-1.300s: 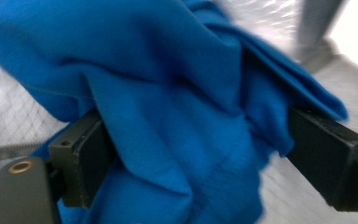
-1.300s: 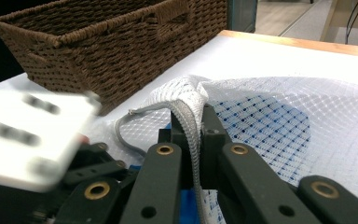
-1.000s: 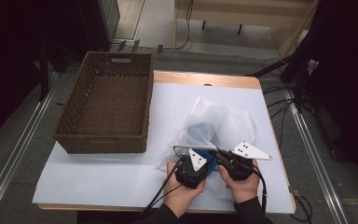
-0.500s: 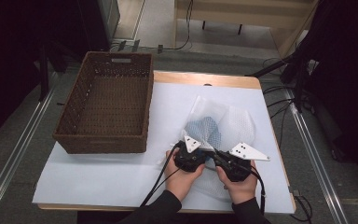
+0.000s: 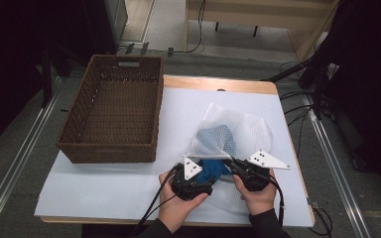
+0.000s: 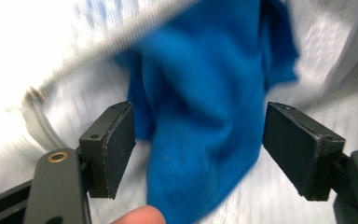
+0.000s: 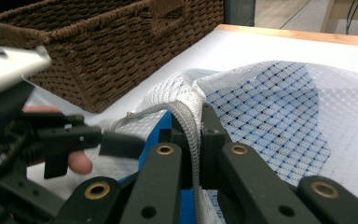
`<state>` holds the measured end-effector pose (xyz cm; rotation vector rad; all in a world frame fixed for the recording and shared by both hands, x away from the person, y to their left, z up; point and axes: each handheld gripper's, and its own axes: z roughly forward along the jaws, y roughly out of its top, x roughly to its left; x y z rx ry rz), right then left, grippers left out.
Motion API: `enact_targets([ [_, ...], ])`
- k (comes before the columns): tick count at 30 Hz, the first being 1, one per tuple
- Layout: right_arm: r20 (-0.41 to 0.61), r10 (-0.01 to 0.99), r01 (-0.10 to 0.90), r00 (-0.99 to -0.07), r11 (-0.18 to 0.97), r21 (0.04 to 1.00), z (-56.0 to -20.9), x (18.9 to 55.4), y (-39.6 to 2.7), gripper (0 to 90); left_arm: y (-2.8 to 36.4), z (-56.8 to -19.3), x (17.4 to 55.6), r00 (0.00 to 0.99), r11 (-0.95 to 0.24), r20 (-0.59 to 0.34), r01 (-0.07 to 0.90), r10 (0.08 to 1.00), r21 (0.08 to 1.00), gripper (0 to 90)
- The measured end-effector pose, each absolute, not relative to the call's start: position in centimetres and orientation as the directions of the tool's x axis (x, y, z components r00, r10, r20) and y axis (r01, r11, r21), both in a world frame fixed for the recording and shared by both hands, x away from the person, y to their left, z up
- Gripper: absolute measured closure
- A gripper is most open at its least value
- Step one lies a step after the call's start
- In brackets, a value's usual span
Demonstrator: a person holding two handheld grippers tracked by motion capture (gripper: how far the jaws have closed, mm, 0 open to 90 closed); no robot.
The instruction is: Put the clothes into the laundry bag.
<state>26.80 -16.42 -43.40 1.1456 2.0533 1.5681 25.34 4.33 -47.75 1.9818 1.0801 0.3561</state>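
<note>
At the table's near edge, right of the basket [image 5: 113,119], the right tongs [image 7: 193,122] pinch the mesh bag's [image 5: 238,130] rim while the left tongs [image 6: 198,149], just opening, stand apart around the blue cloth [image 6: 205,107] at its mouth.

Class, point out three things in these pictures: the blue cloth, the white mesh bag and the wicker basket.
blue cloth [image 6: 200,107], left gripper view, middle fold.
white mesh bag [image 5: 250,130], high view, upper mesh panel.
wicker basket [image 5: 110,152], high view, near wall.

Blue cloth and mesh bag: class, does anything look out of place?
Yes: the blue cloth is half out of the white mesh bag. Right gripper pinches the bag's rim; left gripper has just been opening around the cloth.
</note>
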Motion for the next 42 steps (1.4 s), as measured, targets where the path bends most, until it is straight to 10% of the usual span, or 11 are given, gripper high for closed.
enact_targets([
  [12,0.21,0.734,0.403,-0.646,0.094,0.91,-43.5,26.6,-15.5,89.1,2.3,-46.7,27.1,0.598,-0.206,-0.261,0.599,0.758,0.774,82.8],
  [20,0.22,0.735,0.395,-0.641,0.07,0.916,-43.1,26.4,-15.8,89.1,1.3,-46.4,29.7,0.556,-0.063,-0.296,0.536,0.777,0.842,83.5],
  [30,0.213,0.745,0.399,-0.632,0.077,0.914,-43.4,26.7,-16.4,89.1,2.0,-47.8,30.0,0.62,-0.192,-0.333,0.626,0.71,0.756,39.4],
  [38,0.216,0.749,0.404,-0.627,0.075,0.912,-43.5,26.8,-16.4,89.1,3.9,-47.7,28.1,0.616,-0.234,-0.249,0.595,0.747,0.769,38.0],
  [42,0.215,0.746,0.406,-0.63,0.08,0.91,-43.5,26.8,-16.1,89.1,2.8,-47.9,28.3,0.605,-0.29,-0.201,0.613,0.771,0.735,57.3],
])
